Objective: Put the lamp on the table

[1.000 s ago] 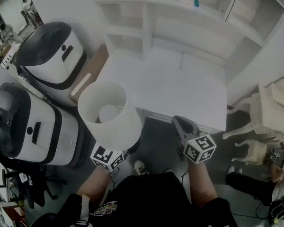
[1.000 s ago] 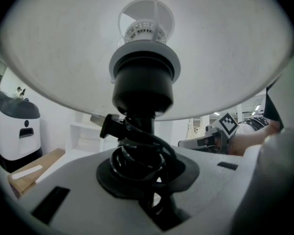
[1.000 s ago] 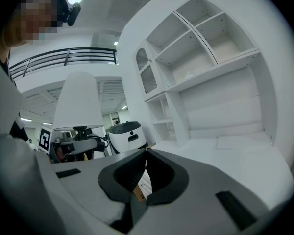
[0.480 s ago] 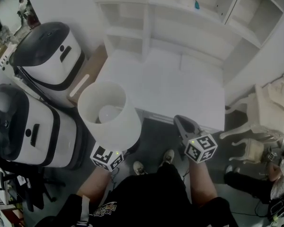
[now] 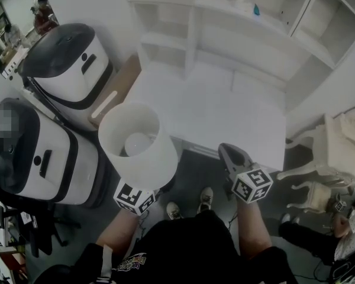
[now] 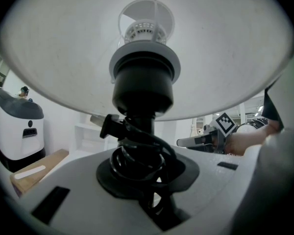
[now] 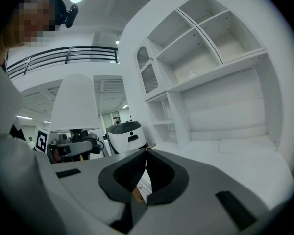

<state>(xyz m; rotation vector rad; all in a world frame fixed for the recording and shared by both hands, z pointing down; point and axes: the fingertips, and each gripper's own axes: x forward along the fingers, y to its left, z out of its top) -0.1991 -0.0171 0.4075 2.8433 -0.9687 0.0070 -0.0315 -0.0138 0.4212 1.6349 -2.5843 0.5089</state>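
Note:
The lamp's white shade (image 5: 139, 144) is seen from above, off the front left corner of the white table (image 5: 225, 111). My left gripper (image 6: 139, 165) is shut on the lamp's black stem (image 6: 142, 94), where a black cord is coiled. In the head view only its marker cube (image 5: 133, 197) shows below the shade. My right gripper (image 5: 229, 154) is level before the table's front edge, shut and empty, its jaw tips touching. In the right gripper view the lamp (image 7: 77, 104) stands upright at the left.
Two white-and-black machines (image 5: 71, 64) (image 5: 35, 152) stand left of the table, with a wooden board (image 5: 115, 93) leaning between. A white shelf unit (image 5: 236, 22) rises behind the table. A white ornate chair (image 5: 337, 152) is at the right. The person's shoes (image 5: 189, 205) are on the dark floor.
Both grippers and the lamp hold their place. A second shoe has come into view on the floor, and the table sits slightly further right in the picture.

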